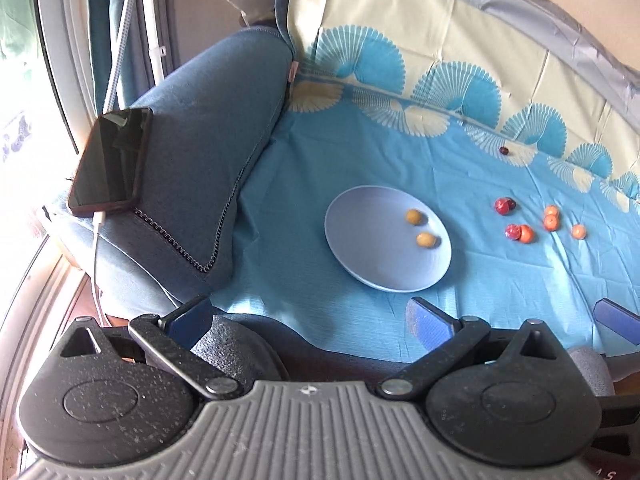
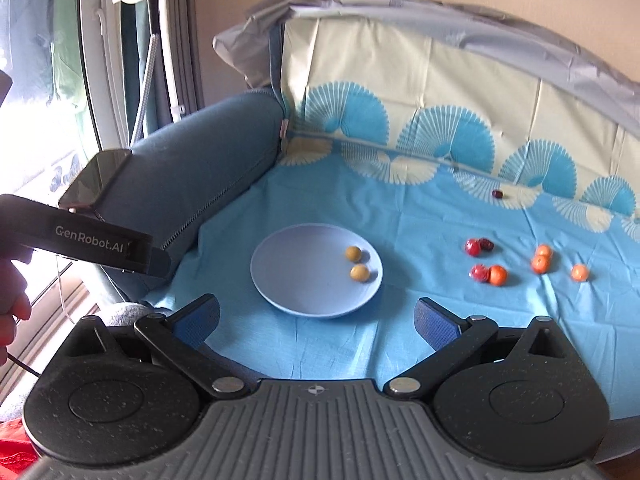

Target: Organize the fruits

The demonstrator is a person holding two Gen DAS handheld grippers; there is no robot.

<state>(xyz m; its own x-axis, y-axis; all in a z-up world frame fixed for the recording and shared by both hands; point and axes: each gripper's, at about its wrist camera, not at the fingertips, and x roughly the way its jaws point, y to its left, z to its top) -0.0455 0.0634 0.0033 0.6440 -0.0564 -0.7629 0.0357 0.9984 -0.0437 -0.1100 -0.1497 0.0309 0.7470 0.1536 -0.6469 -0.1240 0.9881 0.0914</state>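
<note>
Now, both claws spread and empty, left claw (image 1: 312, 324), right claw (image 2: 318, 320); two yellow-green fruits (image 2: 359, 272) lie on blue plate (image 2: 288, 300), so pinch an orange fruit (image 2: 498, 275) gently, from above.

Sofa seat under a blue patterned cloth (image 2: 320, 200)

A blue plate (image 2: 296, 280), red fruits (image 2: 473, 247), orange fruits (image 2: 541, 264) and one dark berry (image 2: 497, 194) lay directly on it.
</note>
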